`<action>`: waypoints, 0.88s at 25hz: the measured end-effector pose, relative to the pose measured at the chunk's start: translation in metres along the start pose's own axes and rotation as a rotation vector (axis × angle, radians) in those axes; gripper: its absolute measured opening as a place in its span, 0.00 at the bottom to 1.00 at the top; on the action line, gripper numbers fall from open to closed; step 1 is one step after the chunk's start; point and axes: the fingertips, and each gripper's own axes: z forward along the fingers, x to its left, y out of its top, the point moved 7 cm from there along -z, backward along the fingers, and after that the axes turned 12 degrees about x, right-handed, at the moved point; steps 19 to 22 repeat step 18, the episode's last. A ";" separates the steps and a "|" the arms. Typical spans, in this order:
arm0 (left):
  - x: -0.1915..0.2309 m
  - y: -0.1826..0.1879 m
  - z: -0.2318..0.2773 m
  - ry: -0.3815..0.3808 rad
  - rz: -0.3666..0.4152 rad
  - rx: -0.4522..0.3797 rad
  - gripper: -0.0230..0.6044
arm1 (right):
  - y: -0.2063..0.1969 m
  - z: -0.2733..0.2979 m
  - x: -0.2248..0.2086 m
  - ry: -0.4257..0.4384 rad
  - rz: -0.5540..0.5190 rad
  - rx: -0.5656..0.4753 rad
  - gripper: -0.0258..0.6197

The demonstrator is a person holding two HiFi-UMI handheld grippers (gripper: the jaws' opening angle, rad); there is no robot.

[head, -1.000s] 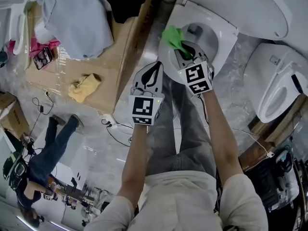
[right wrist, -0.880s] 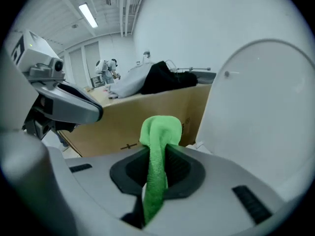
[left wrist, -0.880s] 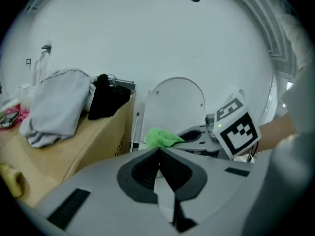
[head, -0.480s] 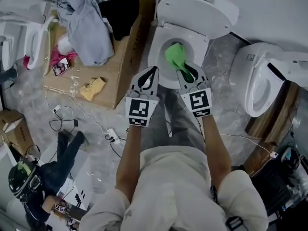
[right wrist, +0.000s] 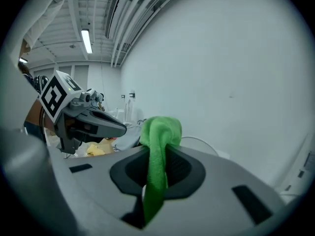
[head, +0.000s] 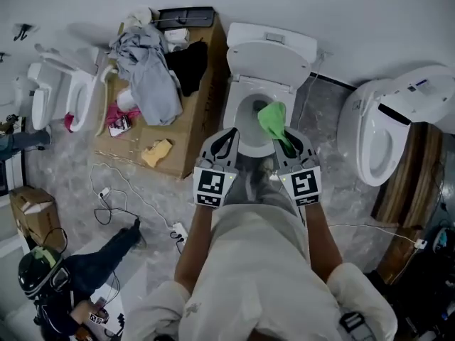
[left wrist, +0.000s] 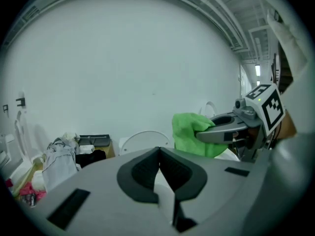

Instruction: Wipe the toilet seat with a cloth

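Green fuzzy cloth (head: 272, 117) hangs pinched in the right tongs (head: 286, 138); the left tongs (head: 225, 133) sit closed, empty.

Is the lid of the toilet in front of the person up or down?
Up. The lid stands raised at the back, and the open bowl shows in front of it.

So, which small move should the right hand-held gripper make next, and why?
Probably lower the right hand-held gripper until the green cloth touches the toilet seat. Its jaws are shut on the cloth, which seems to hang above the open bowl, not yet on the rim. The left hand-held gripper is shut and empty.
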 end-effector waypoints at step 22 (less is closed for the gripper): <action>-0.042 0.019 -0.010 -0.013 0.052 0.003 0.06 | -0.010 -0.045 -0.019 -0.030 0.012 -0.017 0.11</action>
